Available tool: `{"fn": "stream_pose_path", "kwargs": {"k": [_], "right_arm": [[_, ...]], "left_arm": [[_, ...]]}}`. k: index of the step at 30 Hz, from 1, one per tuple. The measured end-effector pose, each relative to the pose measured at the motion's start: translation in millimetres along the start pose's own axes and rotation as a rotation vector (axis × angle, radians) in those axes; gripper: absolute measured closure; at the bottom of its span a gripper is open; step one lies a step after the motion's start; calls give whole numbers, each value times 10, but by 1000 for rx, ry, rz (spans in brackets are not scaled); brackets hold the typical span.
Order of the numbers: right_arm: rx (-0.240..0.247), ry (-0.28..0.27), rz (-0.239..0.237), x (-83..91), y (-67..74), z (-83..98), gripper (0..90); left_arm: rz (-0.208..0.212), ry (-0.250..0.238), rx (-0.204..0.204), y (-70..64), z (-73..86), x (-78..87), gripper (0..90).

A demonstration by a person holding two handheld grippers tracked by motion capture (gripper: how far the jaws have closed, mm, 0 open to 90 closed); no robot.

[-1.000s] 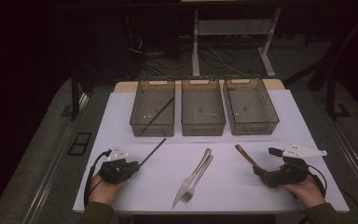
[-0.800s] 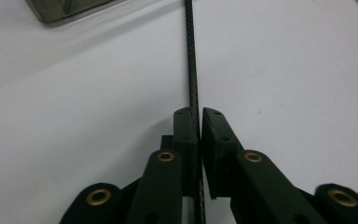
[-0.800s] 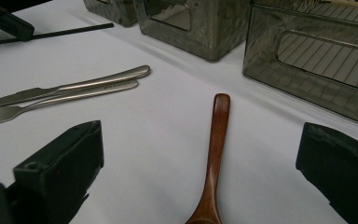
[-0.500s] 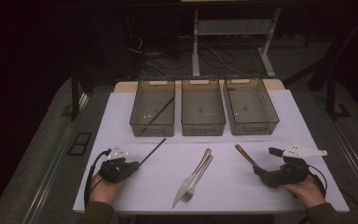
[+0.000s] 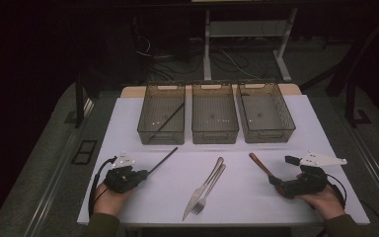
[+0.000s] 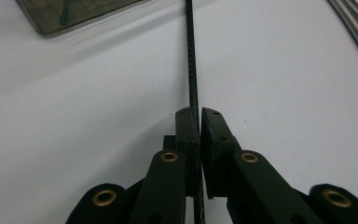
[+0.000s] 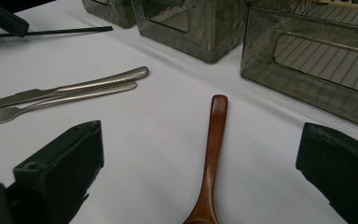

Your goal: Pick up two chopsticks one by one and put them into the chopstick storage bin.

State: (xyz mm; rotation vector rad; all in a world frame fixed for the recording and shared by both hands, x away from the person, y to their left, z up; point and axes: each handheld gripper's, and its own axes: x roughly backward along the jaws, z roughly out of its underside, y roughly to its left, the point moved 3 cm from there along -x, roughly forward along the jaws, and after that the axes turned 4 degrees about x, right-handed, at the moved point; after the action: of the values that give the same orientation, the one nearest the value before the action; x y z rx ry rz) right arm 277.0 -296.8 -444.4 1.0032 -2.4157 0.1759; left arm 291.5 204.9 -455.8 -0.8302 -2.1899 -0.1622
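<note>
A thin black chopstick (image 5: 163,159) lies on the white tabletop (image 5: 123,128), pointing toward the left bin. My left gripper (image 5: 145,174) is shut on its near end; in the left gripper view the chopstick (image 6: 190,56) runs straight out from between the pressed pads of the left gripper (image 6: 200,112). A brown wooden spoon (image 5: 259,163) lies at the right. My right gripper (image 5: 274,181) rests open at its near end, and the right gripper view shows the spoon (image 7: 216,126) lying between the wide-apart jaws of the right gripper (image 7: 200,135), untouched.
Three smoky plastic bins stand in a row at the back: left (image 5: 161,137), middle (image 5: 215,136), right (image 5: 268,134). The left one holds another black chopstick (image 5: 170,117). A steel knife (image 7: 74,86) and fork (image 7: 51,102) lie side by side mid-table (image 5: 205,187).
</note>
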Motion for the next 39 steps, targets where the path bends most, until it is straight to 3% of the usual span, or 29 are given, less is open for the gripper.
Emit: {"fn": "stream_pose_path", "kwargs": {"k": [8,23,39], "right_arm": [[0,-1,0,2,0,-2,2],[-3,-3,3,-2,-5,-2,2],[-2,-2,7,-5,-6,-1,2]], "left_arm": [[17,-20,1,-21,-27,47,852],[73,-45,-51,-168,-131,145,852],[122,-106,-59,-234,-277,297,852]]}}
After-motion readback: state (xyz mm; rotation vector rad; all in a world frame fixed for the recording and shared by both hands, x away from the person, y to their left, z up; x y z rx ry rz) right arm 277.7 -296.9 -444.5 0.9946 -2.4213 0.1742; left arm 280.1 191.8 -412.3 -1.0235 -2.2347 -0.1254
